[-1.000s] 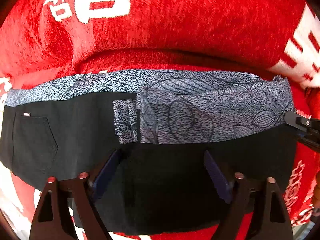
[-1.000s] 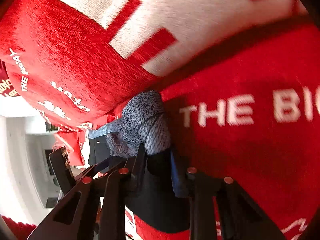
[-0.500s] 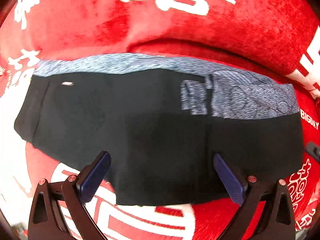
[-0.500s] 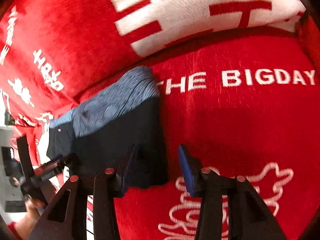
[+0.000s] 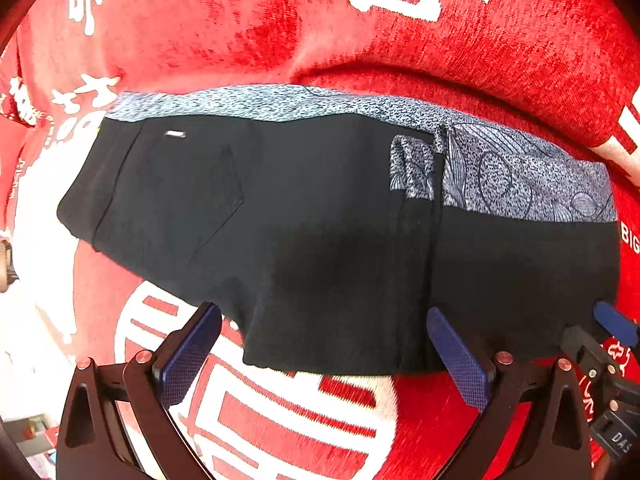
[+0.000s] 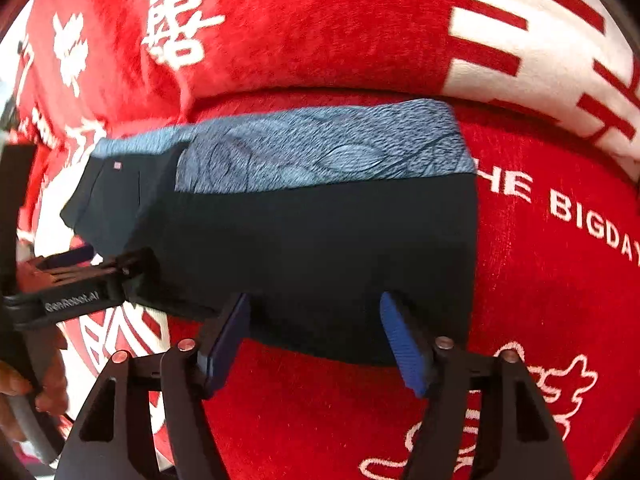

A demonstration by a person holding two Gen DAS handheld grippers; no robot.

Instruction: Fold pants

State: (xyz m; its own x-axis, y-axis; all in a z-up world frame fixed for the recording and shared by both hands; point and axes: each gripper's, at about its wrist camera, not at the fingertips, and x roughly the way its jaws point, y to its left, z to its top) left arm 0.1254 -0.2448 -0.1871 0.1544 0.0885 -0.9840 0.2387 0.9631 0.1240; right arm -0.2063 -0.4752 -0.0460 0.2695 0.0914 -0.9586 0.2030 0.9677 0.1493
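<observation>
The pants [image 5: 340, 240] are black, folded into a flat, wide bundle that lies across the red cushion [image 5: 500, 60] with white lettering. A speckled blue-grey patterned band (leaf-like outlines drawn on it) runs along the far edge and widens toward the right end. A back pocket with a small pale tag sits at the left end, facing up. The near edge is uneven, dipping lowest around the middle. From the right wrist view the pants [image 6: 320, 248] show the same layout.

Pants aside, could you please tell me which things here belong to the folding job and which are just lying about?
Job:
pants, folded, lying flat
left tool, open
right tool, open

Lying about:
red blanket, under the pants
red cushion, behind them
</observation>
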